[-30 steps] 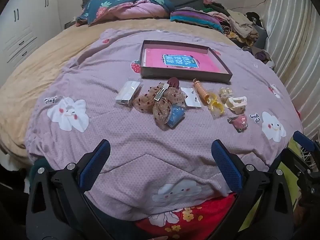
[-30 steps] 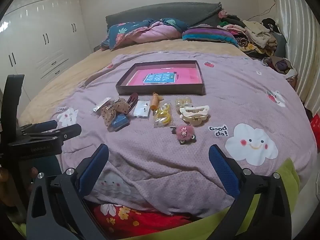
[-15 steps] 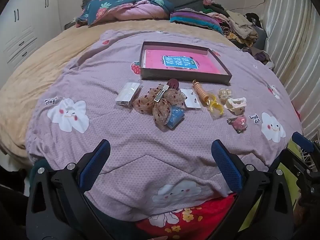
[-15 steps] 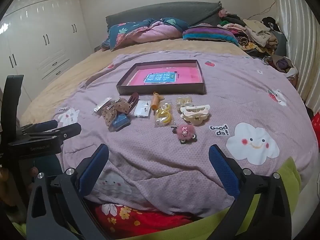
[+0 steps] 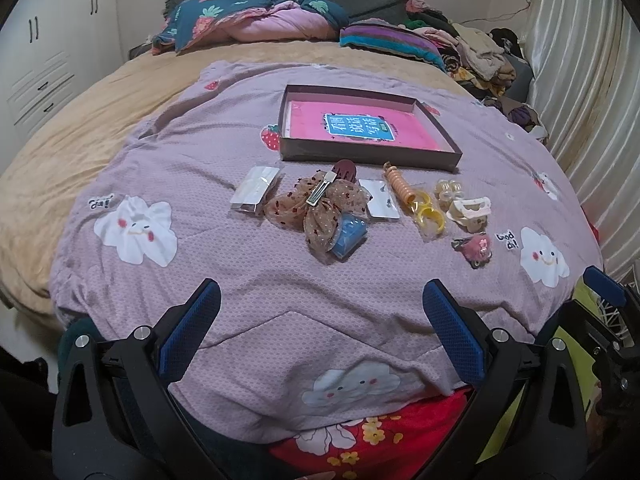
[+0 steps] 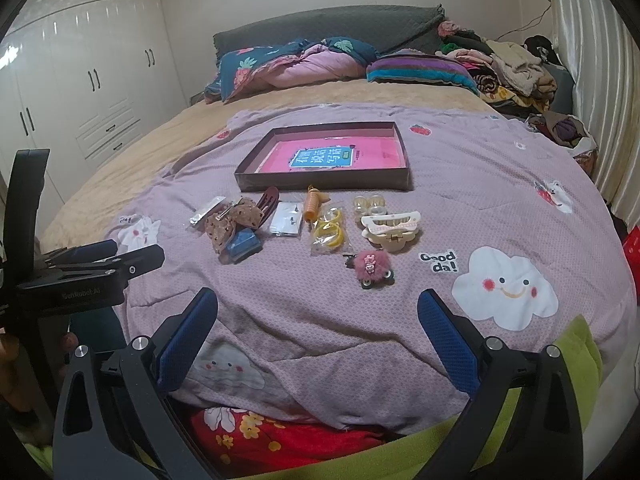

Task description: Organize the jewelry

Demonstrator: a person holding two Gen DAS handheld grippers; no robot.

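A shallow brown tray with a pink sheet inside lies on the purple quilt. In front of it is a row of accessories: a silver packet, a dotted bow clip, a blue item, a card of earrings, yellow rings in a bag, a cream claw clip and a pink fuzzy clip. My left gripper and right gripper are open and empty at the near bed edge.
The quilt has cloud prints. Pillows and piled clothes lie at the bed's head. A curtain hangs on the right and wardrobes stand on the left. The left gripper shows in the right wrist view.
Both views have shifted slightly; the grippers stay open and empty. Nothing on the bed has moved.
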